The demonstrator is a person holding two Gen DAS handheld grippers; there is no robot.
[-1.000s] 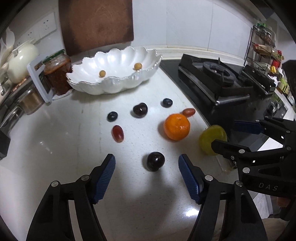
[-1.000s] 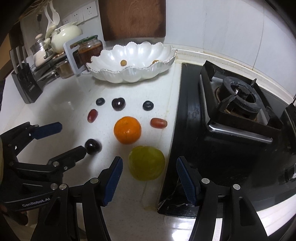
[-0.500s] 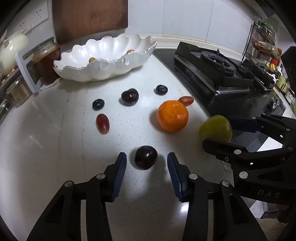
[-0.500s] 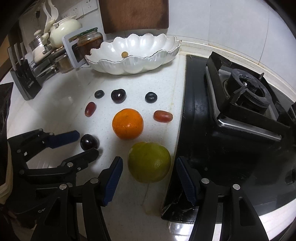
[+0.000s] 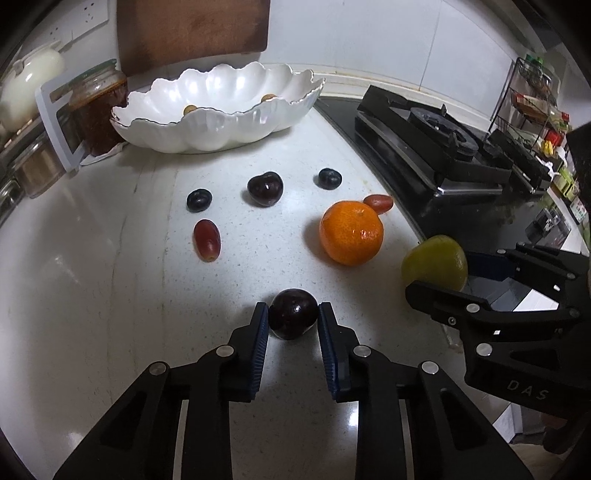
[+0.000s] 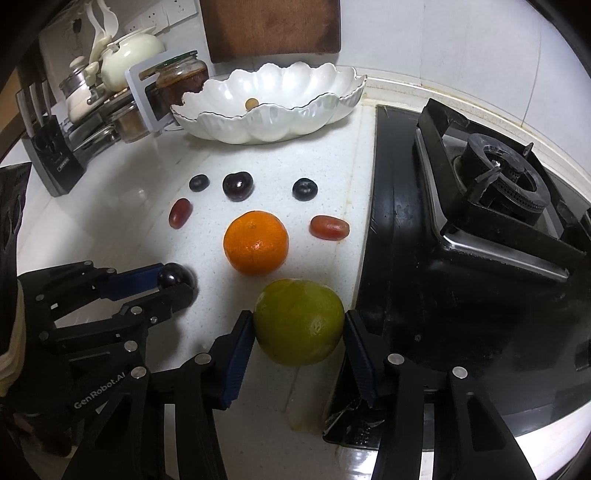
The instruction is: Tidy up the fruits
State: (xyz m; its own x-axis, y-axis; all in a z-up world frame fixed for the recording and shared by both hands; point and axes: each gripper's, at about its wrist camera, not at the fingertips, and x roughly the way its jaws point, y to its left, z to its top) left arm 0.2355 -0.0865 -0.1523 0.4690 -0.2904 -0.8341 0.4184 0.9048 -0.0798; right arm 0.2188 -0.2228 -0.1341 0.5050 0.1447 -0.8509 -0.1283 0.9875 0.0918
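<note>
My left gripper (image 5: pixel 293 314) is shut on a dark plum (image 5: pixel 293 312) that rests on the white counter; it also shows in the right wrist view (image 6: pixel 173 275). My right gripper (image 6: pixel 299 328) is shut on a green citrus (image 6: pixel 299 321), seen at the right of the left wrist view (image 5: pixel 434 262). An orange (image 5: pixel 351 232) lies just beyond both. Further back lie a second dark plum (image 5: pixel 265 188), two blueberries (image 5: pixel 199 200) (image 5: pixel 329 178) and two red grapes (image 5: pixel 207 239) (image 5: pixel 378 203). A white scalloped bowl (image 5: pixel 221 125) at the back holds two small yellow fruits.
A black gas stove (image 6: pixel 480 206) borders the counter on the right. A jar (image 5: pixel 98 107), a teapot (image 6: pixel 129 59), a knife block (image 6: pixel 48 155) and other jars stand at the back left. A wooden board (image 5: pixel 192 29) leans on the wall behind the bowl.
Both grippers moved forward and closed: the left onto the near dark plum, the right onto the green citrus. The other fruits have not moved.
</note>
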